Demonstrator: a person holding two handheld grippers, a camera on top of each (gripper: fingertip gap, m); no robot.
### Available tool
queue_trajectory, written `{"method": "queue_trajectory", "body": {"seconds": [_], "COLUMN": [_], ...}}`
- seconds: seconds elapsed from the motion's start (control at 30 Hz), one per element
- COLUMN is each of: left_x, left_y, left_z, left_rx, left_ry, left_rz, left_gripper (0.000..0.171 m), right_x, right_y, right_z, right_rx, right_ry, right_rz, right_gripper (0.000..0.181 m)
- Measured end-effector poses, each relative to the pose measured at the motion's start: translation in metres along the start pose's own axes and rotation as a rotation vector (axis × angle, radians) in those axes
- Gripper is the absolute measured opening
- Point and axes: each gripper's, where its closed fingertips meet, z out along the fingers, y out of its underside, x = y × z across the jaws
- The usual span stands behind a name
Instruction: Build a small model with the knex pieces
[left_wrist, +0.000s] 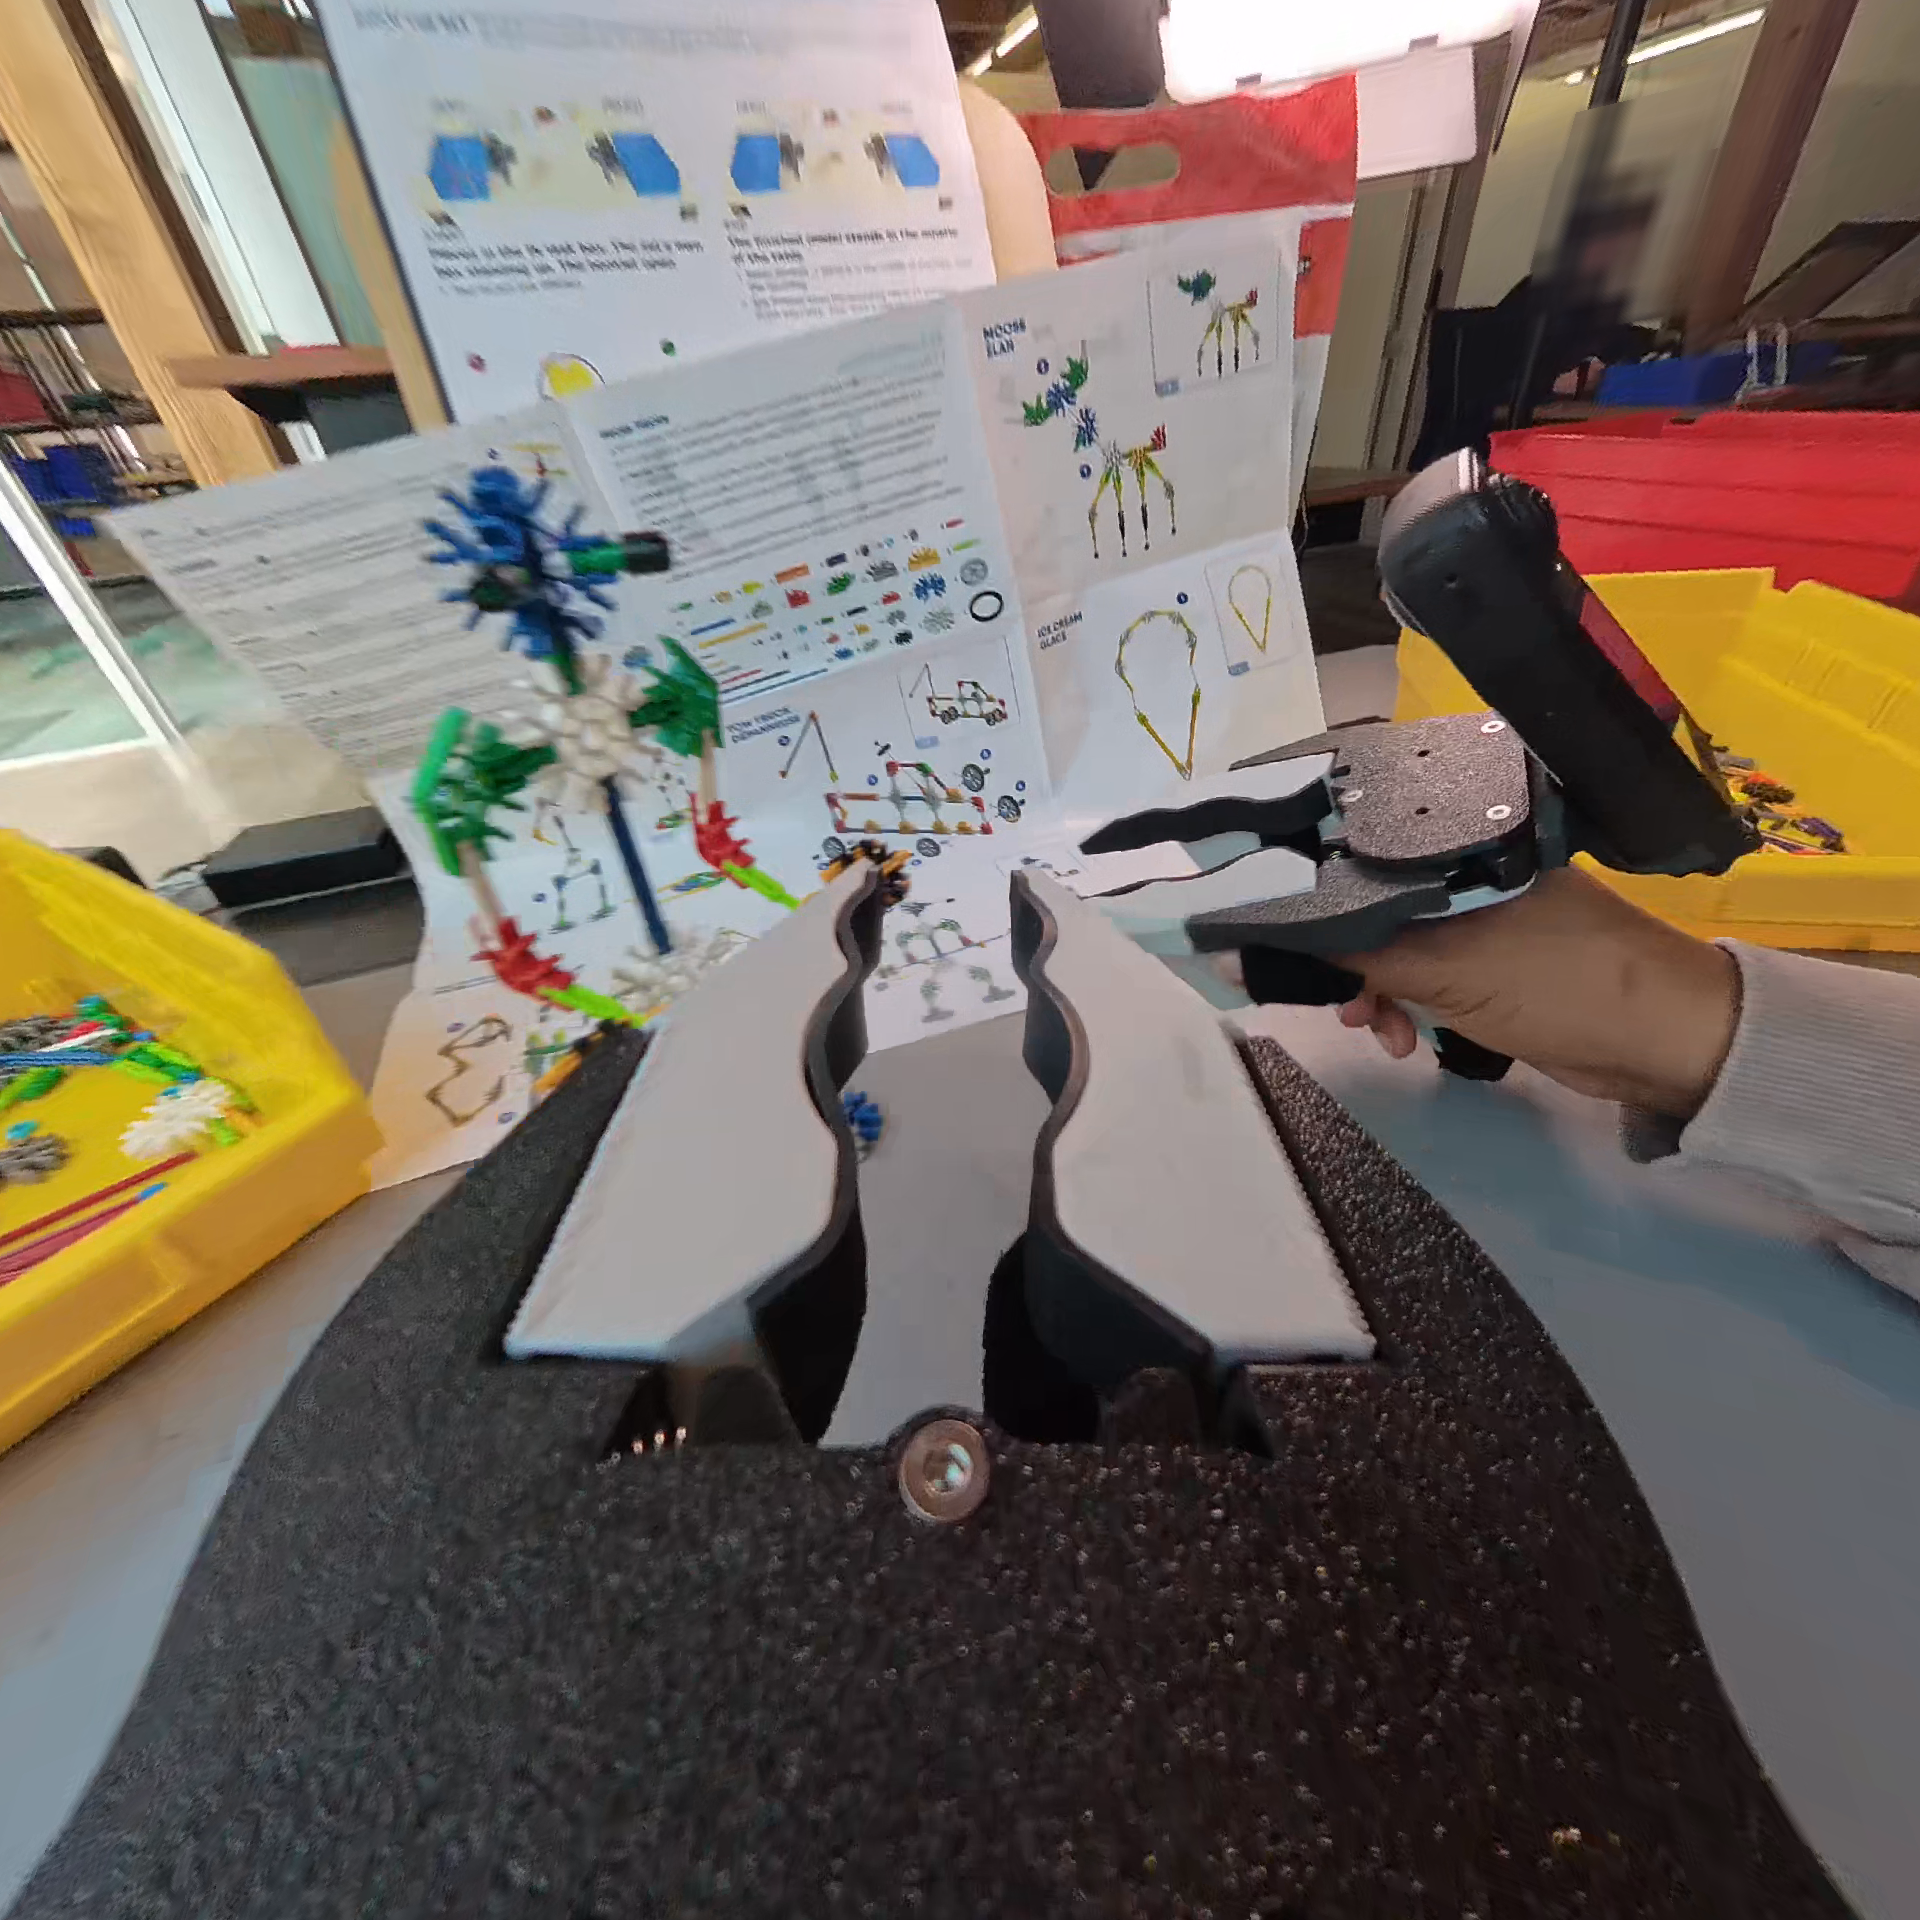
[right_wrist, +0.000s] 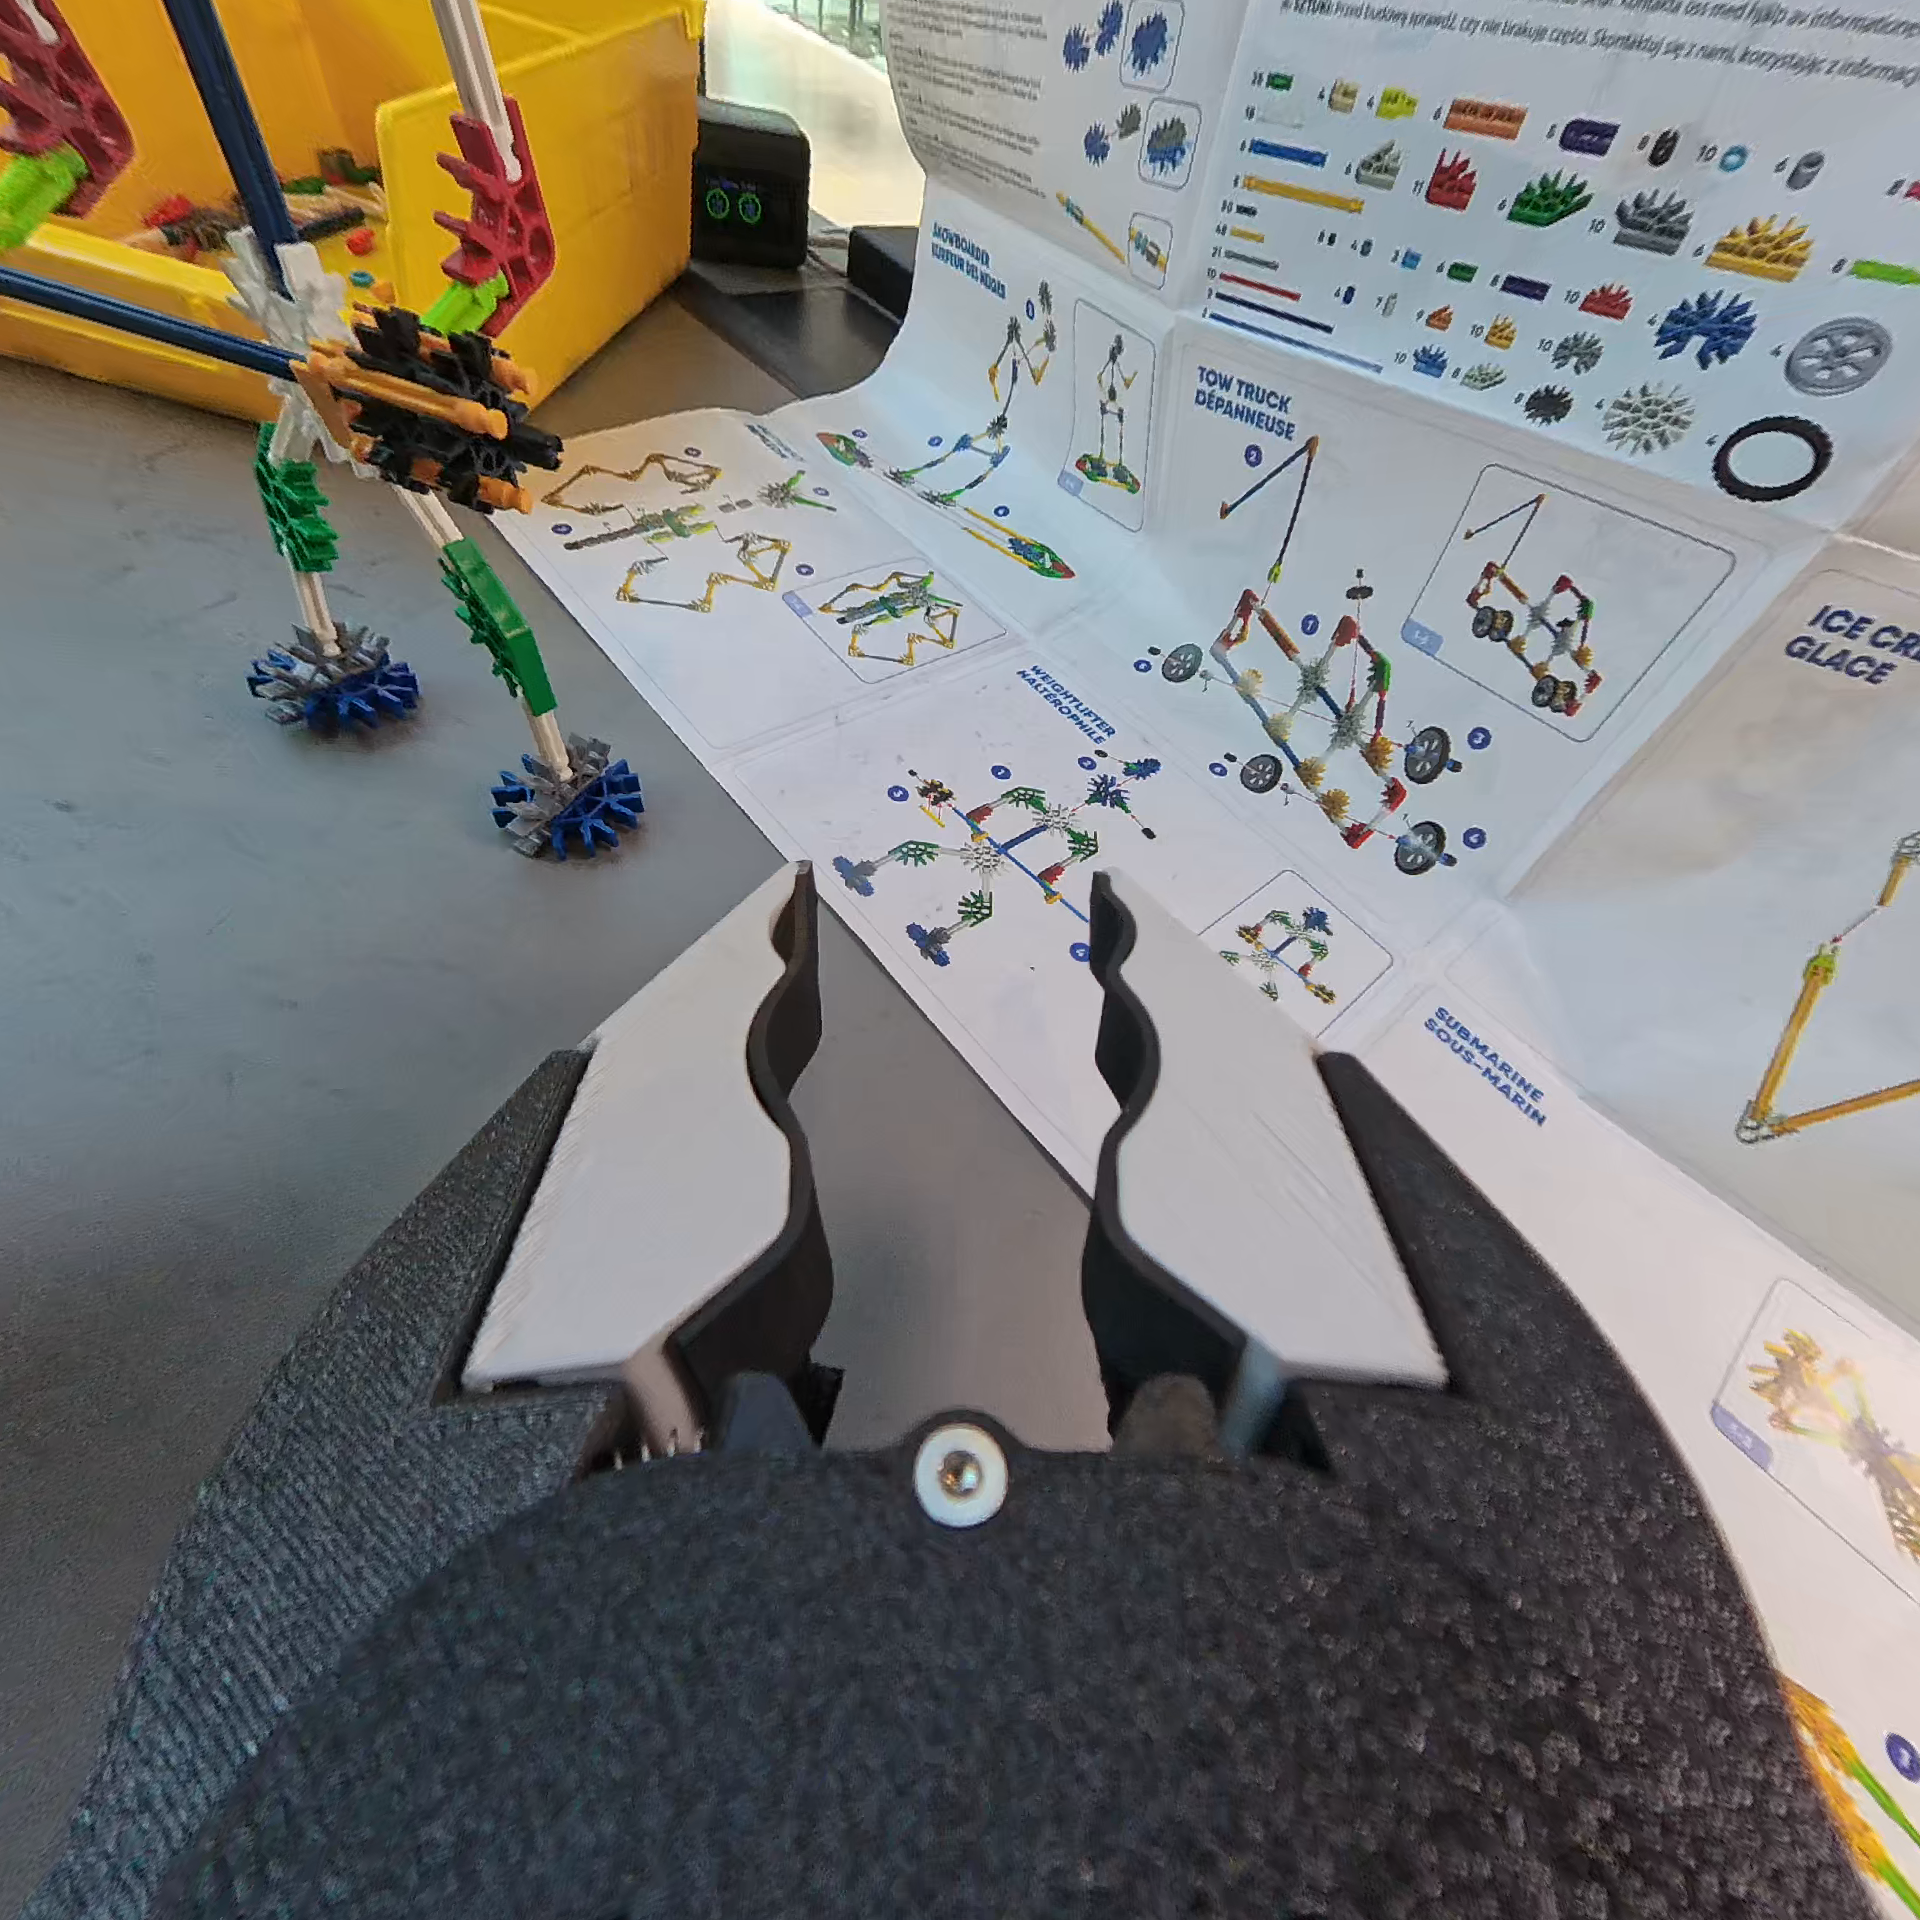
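Observation:
A toy figure (left_wrist: 582, 727) built of rods and blue, green, red and white connectors stands on the grey table (left_wrist: 1558, 1299), to the left of my left gripper (left_wrist: 943, 891). That gripper is open and empty; a black-and-orange connector cluster (left_wrist: 885, 862) shows just behind its left fingertip, and a blue foot connector (left_wrist: 860, 1117) shows between its fingers. In the right wrist view the figure (right_wrist: 416, 416) stands at upper left on two blue feet (right_wrist: 566, 795). My right gripper (right_wrist: 951, 891) is open and empty over the edge of the instruction sheet (right_wrist: 1299, 623). It also shows in the left wrist view (left_wrist: 1138, 868), held by a hand.
A yellow bin (left_wrist: 239, 1226) of loose parts sits at left, another yellow bin (left_wrist: 1808, 904) at right, with red bins (left_wrist: 1714, 488) behind it. Printed sheets (left_wrist: 644, 208) and a red-and-white bag (left_wrist: 1195, 166) stand at the back. A small black device (right_wrist: 748, 187) is beside the yellow bin (right_wrist: 603, 187). My hands' fingertips stand some 20 centimetres from each other.

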Motion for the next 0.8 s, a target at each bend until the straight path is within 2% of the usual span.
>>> {"method": "queue_trajectory", "body": {"seconds": [0.13,0.23,0.3,0.37,0.47,0.53,0.6,0.63,0.7,0.8], "left_x": [-0.046,-0.080,-0.095,-0.093,-0.090,-0.088,-0.093,-0.095,-0.091,-0.096], "left_y": [-0.002,0.009,0.020,0.034,0.072,0.098,0.119,0.119,0.110,0.111], "left_z": [-0.049,-0.056,-0.048,-0.033,0.000,0.023,0.039,0.044,0.051,0.061], "left_rx": [0.015,-0.031,-0.064,-0.094,-0.179,-0.231,-0.311,-0.323,-0.269,-0.281], "left_ry": [-0.031,0.000,0.069,0.188,0.262,0.286,0.288,0.282,0.327,0.321], "left_rz": [0.040,0.104,0.121,0.137,0.278,0.270,0.270,0.271,0.251,0.212], "left_gripper": [0.030,0.053,0.067,0.082,0.087,0.089,0.082,0.079,0.051,0.019], "right_x": [0.000,0.002,0.000,-0.006,-0.018,-0.023,-0.024,-0.025,-0.026,-0.029], "right_y": [-0.005,-0.015,-0.025,-0.034,-0.040,-0.042,-0.042,-0.042,-0.038,-0.026], "right_z": [-0.005,-0.014,-0.026,-0.039,-0.053,-0.057,-0.057,-0.056,-0.050,-0.037], "right_rx": [0.041,0.105,0.154,0.186,0.204,0.205,0.210,0.222,0.249,0.205], "right_ry": [-0.013,-0.012,-0.009,0.000,0.001,0.013,0.026,0.024,0.015,-0.007], "right_rz": [0.007,0.027,0.036,0.019,-0.031,-0.074,-0.091,-0.078,-0.037,-0.038], "right_gripper": [0.056,0.065,0.069,0.071,0.074,0.075,0.075,0.074,0.070,0.069]}}
